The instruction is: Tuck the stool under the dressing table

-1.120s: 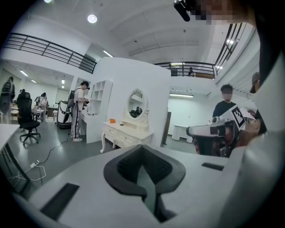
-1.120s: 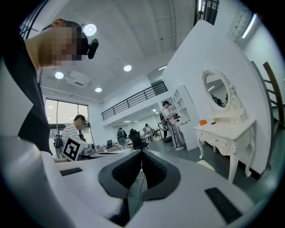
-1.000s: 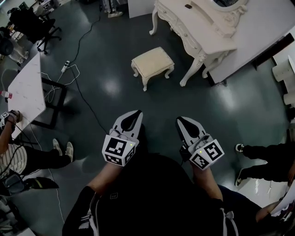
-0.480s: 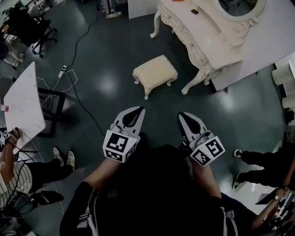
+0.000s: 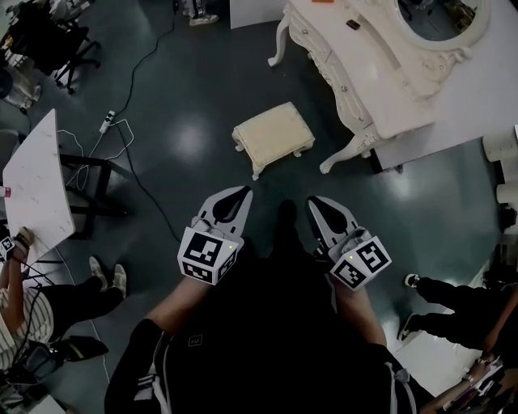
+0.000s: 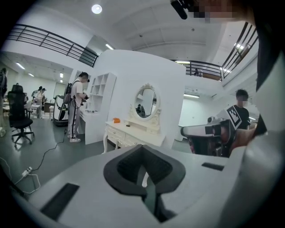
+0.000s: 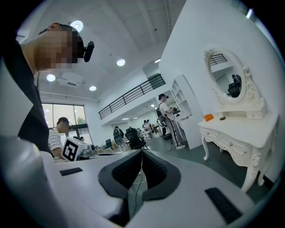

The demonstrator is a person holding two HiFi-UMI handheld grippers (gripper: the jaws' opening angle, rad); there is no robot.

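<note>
A cream padded stool (image 5: pixel 273 137) stands on the dark floor, out in front of the white dressing table (image 5: pixel 364 73) and apart from it. The table's oval mirror (image 5: pixel 441 20) sits at the top right. My left gripper (image 5: pixel 235 197) and right gripper (image 5: pixel 317 205) are held side by side at waist height, well short of the stool, both shut and empty. The left gripper view shows the dressing table (image 6: pixel 131 133) and mirror (image 6: pixel 145 102) ahead, the right gripper view has the dressing table (image 7: pixel 240 133) at its right. The stool is in neither gripper view.
A white work table (image 5: pixel 32 190) and a floor cable (image 5: pixel 133 89) lie to the left, an office chair (image 5: pixel 40 36) beyond. A seated person (image 5: pixel 32 291) is at the lower left, another person's legs (image 5: pixel 453 311) at the right. Someone stands by white shelves (image 6: pixel 74 107).
The stool and dressing table have drawn nearer and slid lower in the head view. The mirror looms larger in both gripper views. Both grippers keep their pose.
</note>
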